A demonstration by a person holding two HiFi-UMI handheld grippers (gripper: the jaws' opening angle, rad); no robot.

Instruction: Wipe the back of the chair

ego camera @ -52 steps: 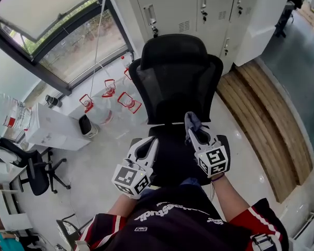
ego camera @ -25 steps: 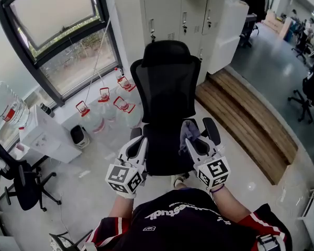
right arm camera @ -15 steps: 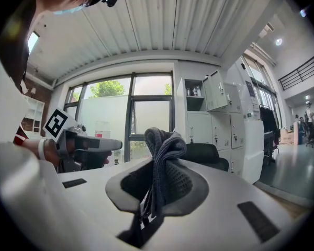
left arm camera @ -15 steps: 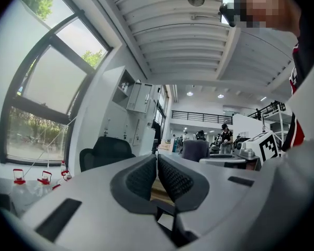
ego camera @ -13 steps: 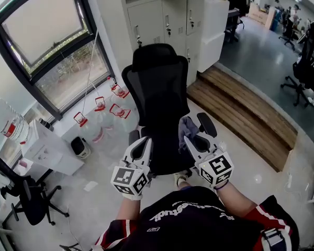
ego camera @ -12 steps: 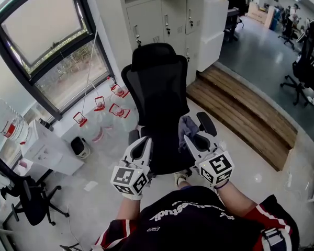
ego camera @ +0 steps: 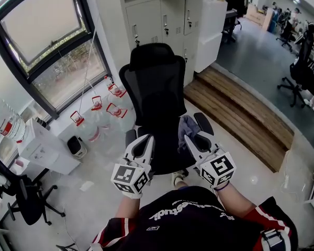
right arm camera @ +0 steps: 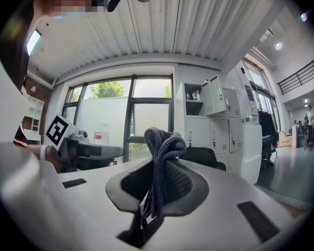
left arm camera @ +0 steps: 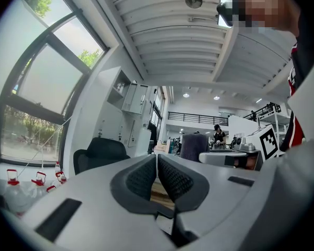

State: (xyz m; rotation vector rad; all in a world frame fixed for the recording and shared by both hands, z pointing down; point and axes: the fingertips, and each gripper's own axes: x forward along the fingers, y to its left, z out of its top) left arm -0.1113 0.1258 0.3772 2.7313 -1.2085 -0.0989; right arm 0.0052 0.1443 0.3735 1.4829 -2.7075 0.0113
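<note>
Chair (ego camera: 157, 95): black, mesh-backed, with headrest (ego camera: 156, 54); stands on the pale floor straight ahead of the person, seat side turned toward the person, backrest upright beyond the seat.
Chair surroundings: backed by white lockers (ego camera: 159, 14); window (ego camera: 44, 41) to the left; wooden step (ego camera: 240, 114) to the right.
Left gripper (ego camera: 144, 141): held low over the near left edge of the seat; pads brought together to a thin slit in the left gripper view (left arm camera: 157, 167); nothing between them.
Right gripper (ego camera: 194, 136): held over the near right edge of the seat, just beside the right armrest (ego camera: 203, 123); clamped on the cloth (ego camera: 186, 126).
Cloth: grey, knitted, bunched in folds; pinched between the right pads and standing up above the tips in the right gripper view (right arm camera: 165, 148).
Right gripper, own view (right arm camera: 158, 178): pads pressed against both sides of the cloth.
Contact with backrest: none; both grippers and the cloth apart from it, short of the mesh.
Floor, left of chair: several clear water jugs with red handles (ego camera: 100, 109) below the window; a white box (ego camera: 42, 151) and a small bin (ego camera: 76, 146) nearby.
Lower left corner: a second black office chair (ego camera: 21, 197), well apart from the first.
</note>
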